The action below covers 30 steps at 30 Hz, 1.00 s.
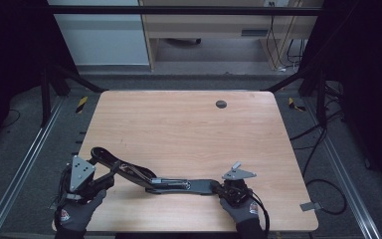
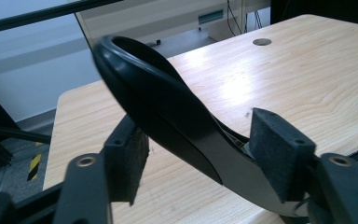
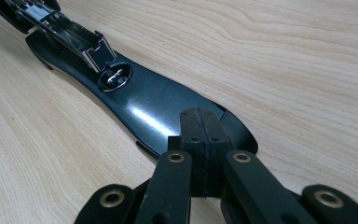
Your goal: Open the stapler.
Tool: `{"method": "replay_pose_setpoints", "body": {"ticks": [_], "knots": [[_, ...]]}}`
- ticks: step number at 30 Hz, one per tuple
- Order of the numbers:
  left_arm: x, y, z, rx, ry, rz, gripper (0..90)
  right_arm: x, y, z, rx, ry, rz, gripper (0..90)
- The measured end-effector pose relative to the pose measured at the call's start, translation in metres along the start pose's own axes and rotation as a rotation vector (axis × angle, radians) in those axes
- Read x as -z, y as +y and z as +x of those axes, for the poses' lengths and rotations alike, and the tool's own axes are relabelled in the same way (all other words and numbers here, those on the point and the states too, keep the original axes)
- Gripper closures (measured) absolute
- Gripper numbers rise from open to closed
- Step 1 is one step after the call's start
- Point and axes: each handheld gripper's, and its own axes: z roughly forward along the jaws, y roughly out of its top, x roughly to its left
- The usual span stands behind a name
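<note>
Gloved hands at bottom edge of high view work long black stapler [image 1: 144, 177], opened out flat across lower half of wooden table [image 1: 189, 124]. Long axis runs lower right to mid-left of frame, base toward right, looped handle toward left. Right gripper [image 1: 218, 188] bears on base tip, pads pressed together, nothing seen between them. Left gripper [image 2: 200, 158] straddles raised handle [image 2: 168, 107], jaws parted, pads clear of it on both sides. Next move turns on handle: left hand nearer, right pins base.

A lab: a wooden table [image 1: 189, 124] inside a black metal frame [image 1: 179, 10], cables [image 1: 323, 149] trailing.
</note>
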Motion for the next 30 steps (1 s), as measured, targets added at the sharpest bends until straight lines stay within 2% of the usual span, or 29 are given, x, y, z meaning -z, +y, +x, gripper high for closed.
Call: {"method": "replay_pose_setpoints", "body": {"ticks": [16,17,23,30], "knots": [[0.01,-0.01,-0.002,-0.021,-0.035,0.024,28.8,0.0,0.0,0.0,0.003,-0.001,0.002,90.0],[0.012,-0.012,-0.003,-0.014,-0.024,0.041,28.6,0.0,0.0,0.0,0.003,-0.001,0.003,90.0],[0.014,-0.023,-0.003,-0.016,-0.021,0.068,27.9,0.0,0.001,0.0,0.005,-0.004,0.006,90.0],[0.009,-0.036,-0.002,-0.013,-0.01,0.11,27.9,0.0,0.001,0.0,0.001,-0.002,0.004,90.0]]}}
